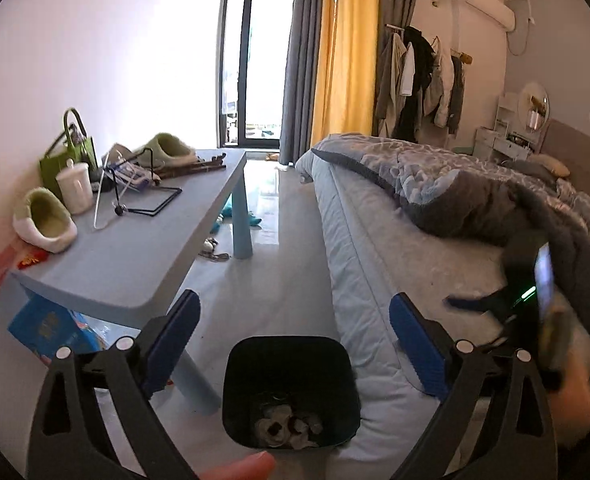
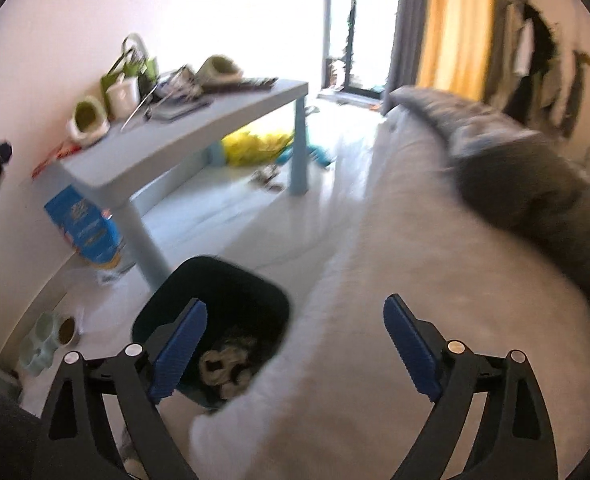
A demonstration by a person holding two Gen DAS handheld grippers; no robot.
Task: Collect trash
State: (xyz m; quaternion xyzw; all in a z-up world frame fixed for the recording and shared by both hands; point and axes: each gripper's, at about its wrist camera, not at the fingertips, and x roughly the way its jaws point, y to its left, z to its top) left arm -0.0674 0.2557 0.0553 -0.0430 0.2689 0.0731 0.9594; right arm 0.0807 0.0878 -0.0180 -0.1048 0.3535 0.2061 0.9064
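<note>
Bed [image 1: 375, 248]: fills the right half of the left wrist frame, pale blue mattress cover, rumpled grey and blue quilt [image 1: 455, 184] heaped across centre right. Same bed blurred across the right and lower centre of the right wrist frame.

Low blue table [image 1: 143, 248]: left of centre, against the pale wall. Carries, from lower left to upper centre of its top: green-lined slipper [image 1: 45, 220], white lidded cup [image 1: 75, 186], green bag [image 1: 71, 152], black wire stand [image 1: 151, 196], second slipper [image 1: 167, 148].

Black trash bin [image 1: 291, 388]: bottom centre of the left wrist frame, on the floor between table leg and bed edge, touching or just beside the mattress side. Open-topped; crumpled whitish trash [image 1: 287, 426] lying at its bottom. In the right wrist frame, at lower left of centre, partly behind the left blue pad.

Blue package [image 1: 43, 328]: lower left, under the table.

Left gripper [image 1: 295, 344]: jaws spread wide, blue pads at either side of the bin opening in the picture, nothing between them. Fingertip visible at the bottom edge.

Right gripper [image 2: 295, 340]: jaws spread wide, nothing between the pads; also seen blurred at the right edge of the left wrist frame.

Small bowls [image 2: 55, 332]: lower left of the right wrist frame, on the floor by the wall.
</note>
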